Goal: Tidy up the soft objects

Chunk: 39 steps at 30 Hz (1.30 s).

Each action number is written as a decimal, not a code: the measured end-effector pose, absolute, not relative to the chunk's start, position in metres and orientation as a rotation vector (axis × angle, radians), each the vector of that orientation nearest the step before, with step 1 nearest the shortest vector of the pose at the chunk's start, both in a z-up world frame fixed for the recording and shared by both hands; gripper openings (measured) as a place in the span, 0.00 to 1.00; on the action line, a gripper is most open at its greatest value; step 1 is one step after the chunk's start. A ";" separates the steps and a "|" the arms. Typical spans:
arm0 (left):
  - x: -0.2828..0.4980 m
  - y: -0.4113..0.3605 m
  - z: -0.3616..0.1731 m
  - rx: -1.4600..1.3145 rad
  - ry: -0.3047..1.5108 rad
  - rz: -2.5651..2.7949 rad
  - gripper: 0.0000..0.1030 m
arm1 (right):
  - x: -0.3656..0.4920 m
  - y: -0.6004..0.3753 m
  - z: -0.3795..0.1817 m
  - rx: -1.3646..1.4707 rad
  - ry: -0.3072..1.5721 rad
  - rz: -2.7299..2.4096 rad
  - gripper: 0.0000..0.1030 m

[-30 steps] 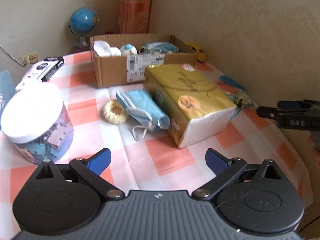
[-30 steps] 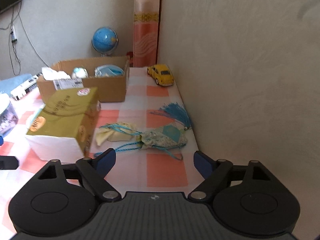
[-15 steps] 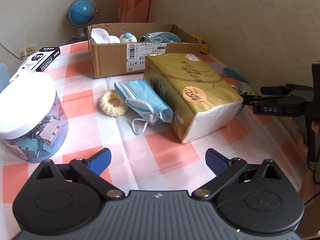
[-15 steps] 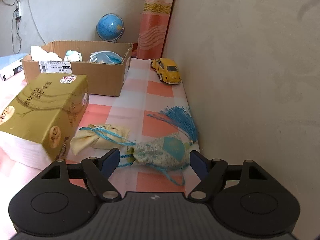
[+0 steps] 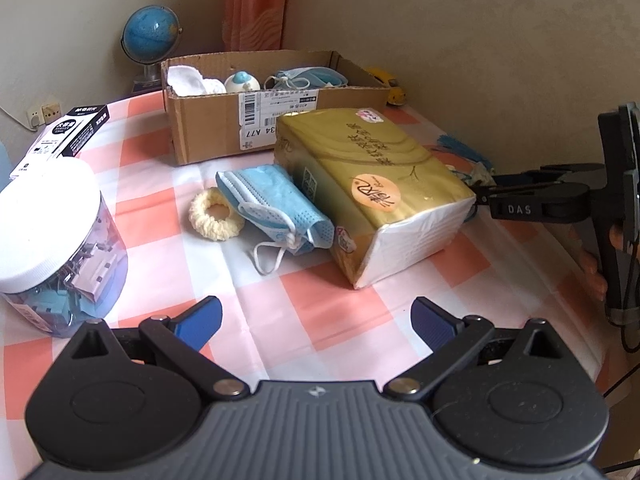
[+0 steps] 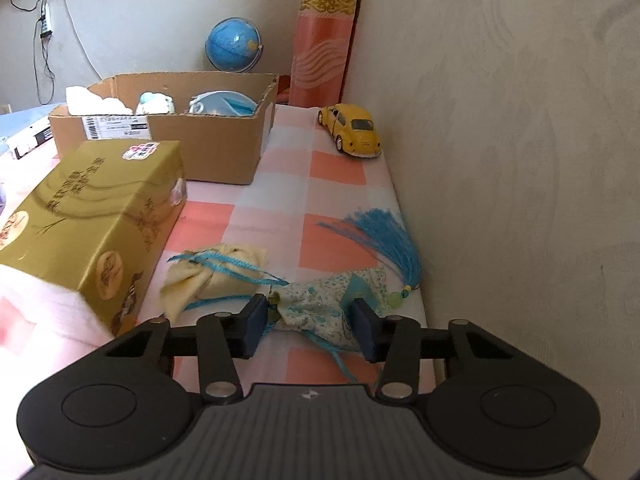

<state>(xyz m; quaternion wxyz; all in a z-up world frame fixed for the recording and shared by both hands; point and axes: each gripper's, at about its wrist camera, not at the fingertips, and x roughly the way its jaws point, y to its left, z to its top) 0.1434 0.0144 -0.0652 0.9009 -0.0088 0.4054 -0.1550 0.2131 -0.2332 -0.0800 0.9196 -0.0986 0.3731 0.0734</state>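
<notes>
Sachet (image 6: 320, 304) lies crosswise between right gripper (image 6: 310, 326) pads (tassel rightward).

On the cardboard box (image 5: 224, 128), a white shipping label (image 5: 276, 120) carries a barcode and the characters "34 A77", printed upside down as seen from the left wrist camera (the finer print on it is too small to read). The letters "DAS" stand in white on the black arm of the right gripper (image 5: 520, 210). The gold tissue pack (image 5: 372, 168), its round orange sticker and the black-and-white carton (image 5: 68, 136) bear Chinese characters that cannot be made out.
</notes>
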 end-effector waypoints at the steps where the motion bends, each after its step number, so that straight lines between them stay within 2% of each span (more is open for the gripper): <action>1: 0.143 0.014 -0.065 -0.015 0.837 -0.320 0.97 | 0.211 -0.233 -0.080 -0.198 0.772 0.151 0.49; 12: 0.131 0.012 -0.056 0.104 0.778 -0.390 0.97 | 0.154 -0.224 -0.075 -0.150 0.834 0.201 0.49; 15: 0.131 0.012 -0.053 0.144 0.770 -0.401 0.97 | 0.140 -0.219 -0.073 -0.150 0.841 0.235 0.52; 17: 0.134 0.013 -0.051 0.174 0.772 -0.405 0.97 | 0.134 -0.216 -0.069 -0.149 0.829 0.247 0.59; 19: 0.138 0.015 -0.047 0.203 0.783 -0.415 0.97 | 0.131 -0.216 -0.065 -0.143 0.814 0.255 0.75; 24: 0.152 0.025 -0.032 0.264 0.764 -0.483 0.97 | 0.128 -0.220 -0.053 -0.142 0.770 0.252 0.93; 30: 0.184 0.026 -0.022 0.384 0.764 -0.571 0.96 | 0.132 -0.227 -0.055 -0.127 0.769 0.243 0.96; 33: 0.199 0.021 -0.024 0.449 0.783 -0.631 0.93 | 0.133 -0.226 -0.059 -0.131 0.774 0.234 0.96; 35: 0.208 0.016 -0.027 0.493 0.808 -0.666 0.87 | 0.134 -0.227 -0.059 -0.132 0.774 0.231 0.96; 39: 0.216 0.008 -0.034 0.590 0.844 -0.708 0.87 | 0.135 -0.230 -0.060 -0.124 0.771 0.222 0.96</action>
